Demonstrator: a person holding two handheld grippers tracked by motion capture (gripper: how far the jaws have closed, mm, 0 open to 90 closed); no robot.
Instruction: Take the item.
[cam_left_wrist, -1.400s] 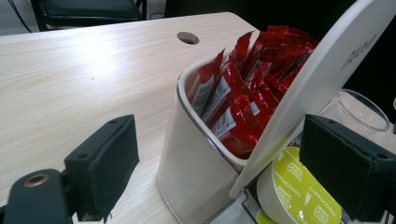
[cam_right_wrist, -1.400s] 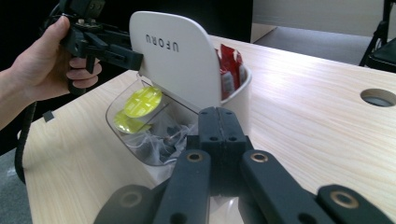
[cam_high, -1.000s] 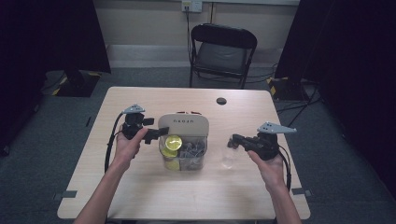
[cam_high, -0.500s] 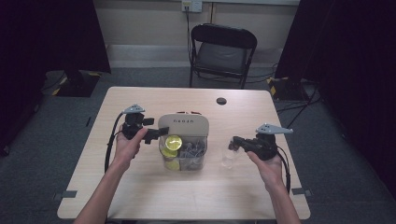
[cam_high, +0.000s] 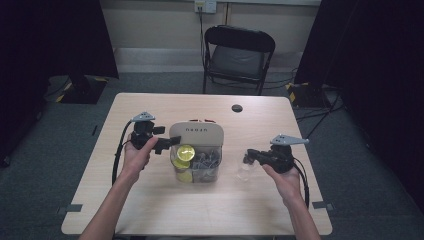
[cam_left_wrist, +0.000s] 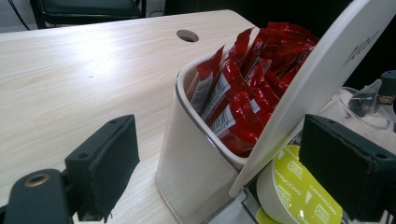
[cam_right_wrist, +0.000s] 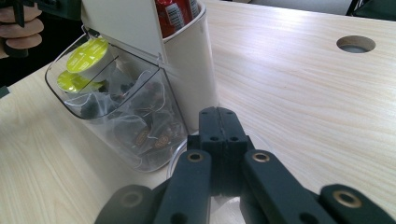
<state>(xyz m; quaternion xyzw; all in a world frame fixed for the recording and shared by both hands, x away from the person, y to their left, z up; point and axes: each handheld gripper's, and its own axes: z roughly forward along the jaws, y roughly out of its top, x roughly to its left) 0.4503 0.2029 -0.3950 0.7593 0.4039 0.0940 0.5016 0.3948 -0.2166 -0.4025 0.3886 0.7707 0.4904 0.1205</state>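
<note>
A: Left gripper (cam_high: 172, 143)?

B: Jaws spread, straddling the tilted lid (cam_left_wrist: 322, 74) of the organizer box (cam_high: 196, 155); a green capsule (cam_left_wrist: 292, 189) sits by its far jaw, red sachets (cam_left_wrist: 243, 93) just beyond. Bare table (cam_high: 150, 210) lies behind it.

A: Right gripper (cam_right_wrist: 218, 122)?

B: Pressed together over something clear (cam_high: 245, 170), hard to make out, beside the box. Open tabletop on its outer side, up to the edge.

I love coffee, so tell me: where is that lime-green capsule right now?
The lime-green capsule sits in the clear front compartment of the cream container at mid-table, under its raised lid, beside the left gripper.
</note>
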